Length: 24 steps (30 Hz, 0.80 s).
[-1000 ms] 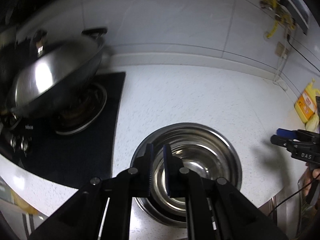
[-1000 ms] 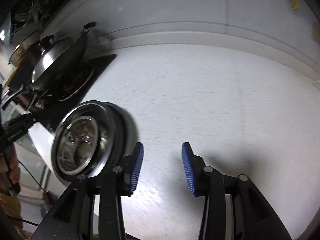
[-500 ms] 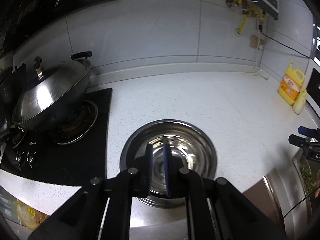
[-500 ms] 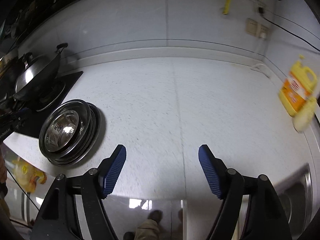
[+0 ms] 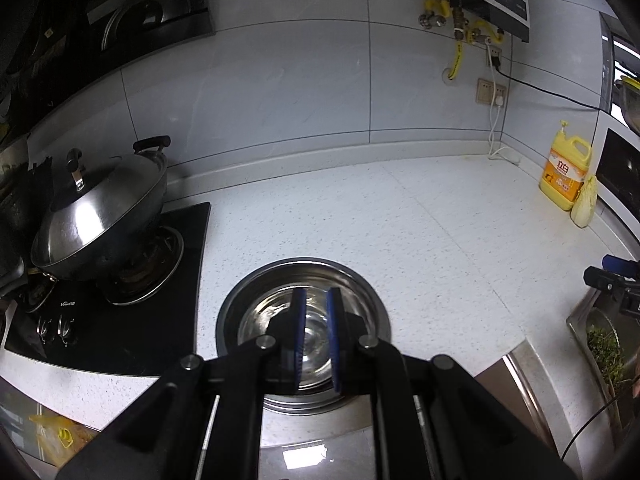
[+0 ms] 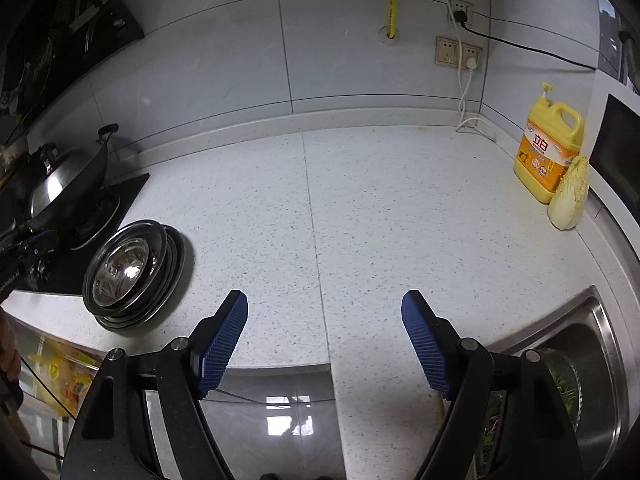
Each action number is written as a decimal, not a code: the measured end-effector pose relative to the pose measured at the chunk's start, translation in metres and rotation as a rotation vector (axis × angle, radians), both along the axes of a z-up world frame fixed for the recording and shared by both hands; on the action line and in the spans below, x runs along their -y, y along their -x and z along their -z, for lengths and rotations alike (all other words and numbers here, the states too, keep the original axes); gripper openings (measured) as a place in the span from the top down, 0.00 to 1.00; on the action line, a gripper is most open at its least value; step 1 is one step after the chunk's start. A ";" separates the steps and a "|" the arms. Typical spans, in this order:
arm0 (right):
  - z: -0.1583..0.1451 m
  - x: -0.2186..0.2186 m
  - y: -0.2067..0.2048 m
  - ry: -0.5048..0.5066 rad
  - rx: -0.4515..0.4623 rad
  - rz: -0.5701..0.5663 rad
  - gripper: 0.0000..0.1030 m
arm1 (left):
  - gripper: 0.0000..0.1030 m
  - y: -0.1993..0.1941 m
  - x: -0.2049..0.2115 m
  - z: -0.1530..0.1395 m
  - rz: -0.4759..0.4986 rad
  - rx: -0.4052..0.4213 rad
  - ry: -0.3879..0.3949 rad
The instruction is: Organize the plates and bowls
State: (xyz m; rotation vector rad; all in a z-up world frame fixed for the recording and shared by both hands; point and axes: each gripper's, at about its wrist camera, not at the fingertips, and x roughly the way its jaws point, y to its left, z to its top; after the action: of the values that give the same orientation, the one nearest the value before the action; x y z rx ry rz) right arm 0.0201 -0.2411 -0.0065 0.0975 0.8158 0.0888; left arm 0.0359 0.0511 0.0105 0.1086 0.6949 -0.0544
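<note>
Both hand-held grippers pulled back from nested steel bowl stack (image 6: 132, 272), parked beside stove (image 5: 120, 292) on tabletop (image 6: 360, 208); left hand-held gripper (image 5: 316, 336) near-closed, empty; right hand-held gripper (image 6: 324, 336) wide, empty.

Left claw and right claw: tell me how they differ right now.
The left claw has its blue pads nearly together with only a narrow gap; the right claw is spread wide. The left claw sits over the stacked steel bowls; the right claw is over bare countertop beside the sink, well away from the stack. Whether the left claw pinches a bowl rim cannot be told. Both have black arms and ribbed blue pads.
</note>
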 end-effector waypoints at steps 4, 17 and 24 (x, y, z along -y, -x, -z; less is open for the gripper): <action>0.003 0.013 0.000 -0.025 0.003 0.009 0.27 | 0.90 0.001 0.011 0.004 0.001 -0.017 -0.010; 0.001 0.030 0.006 -0.032 0.005 0.016 0.27 | 0.90 0.012 0.032 0.005 0.017 0.011 0.033; -0.002 0.034 0.005 -0.033 0.012 0.012 0.27 | 0.90 0.015 0.031 0.006 0.003 -0.008 0.037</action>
State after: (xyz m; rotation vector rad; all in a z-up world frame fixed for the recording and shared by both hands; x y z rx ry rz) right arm 0.0147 -0.2753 -0.0046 0.1323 0.8015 0.0918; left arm 0.0207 0.0197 0.0046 0.0742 0.7015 -0.0703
